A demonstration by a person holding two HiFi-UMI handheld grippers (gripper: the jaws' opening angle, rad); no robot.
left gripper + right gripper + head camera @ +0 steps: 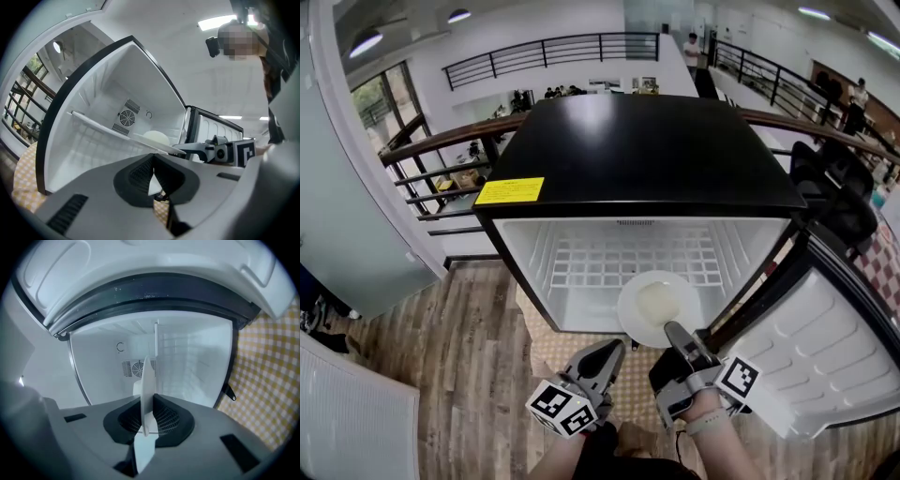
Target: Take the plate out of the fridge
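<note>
From where I stand, the small black fridge (pixel 637 150) is open, its white-lined door (pixel 825 347) swung out toward 4 o'clock, and a yellow sticker (pixel 510 190) sits on the front corner of its top at about 10 o'clock. The white plate (pixel 659 305) is at the front lip of the compartment, at roughly 6 o'clock of the opening. It lies half over the edge, with the wire shelf (pixel 628 258) behind it toward 12 o'clock. The right gripper (pixel 673 332) reaches in from 5 o'clock and has the near rim of the plate. In the right gripper view the plate (pixel 146 380) runs edge-on straight up the middle, and the right gripper (pixel 146 420) has both jaws pinching it from either side. The round fan grille (pixel 138 367) shows on the back wall beyond. The left gripper (pixel 609 352) hangs just beside it at 7 o'clock of the plate, below the fridge's front edge and clear of the plate. In its own view the left gripper (pixel 153 176) has its jaws pressed together with nothing between them. Past them the plate (pixel 156 138) shows pale inside the fridge, with the right gripper (pixel 220 151) at 3 o'clock of it. A yellow checked mat (pixel 572 352) lies under the fridge on the wooden floor (pixel 469 356).
</note>
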